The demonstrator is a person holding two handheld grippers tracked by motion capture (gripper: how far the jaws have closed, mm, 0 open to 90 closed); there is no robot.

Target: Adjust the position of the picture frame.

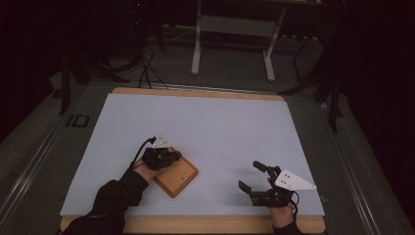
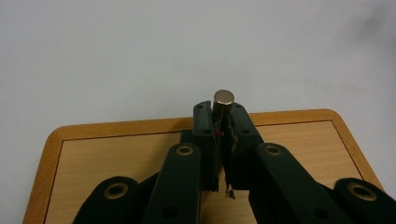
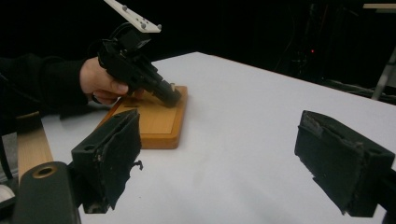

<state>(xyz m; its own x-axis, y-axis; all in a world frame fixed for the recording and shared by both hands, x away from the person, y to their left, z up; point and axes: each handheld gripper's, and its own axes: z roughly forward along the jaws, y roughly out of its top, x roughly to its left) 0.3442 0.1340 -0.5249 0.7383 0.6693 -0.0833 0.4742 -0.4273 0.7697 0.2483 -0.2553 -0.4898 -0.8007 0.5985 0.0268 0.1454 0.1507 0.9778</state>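
Over the wooden board (image 1: 177, 177) at the near left of the desk (image 1: 220, 127), the left claw (image 2: 223, 122) is closed tight on a small metal cylinder (image 2: 223, 103), whose flat round top pokes up just past the jaw tips. The step in hand looks like setting this cylinder down on the board or seating it into it; whether the board has a hole for it cannot be told. To do it well, the cylinder should be kept square to the surface, lowered slowly, and the grip loosened only once its lower end rests firmly, since a smooth, narrow metal piece would likely tip or roll if dropped early. The board is a rounded-corner rectangle with a pale, fine-grained middle and a darker raised rim. The desk top is matte and white. The right claw (image 1: 254, 177) hovers well apart at the near right, its jaws spread wide and empty, their black pads looking worn and ragged at the edges.
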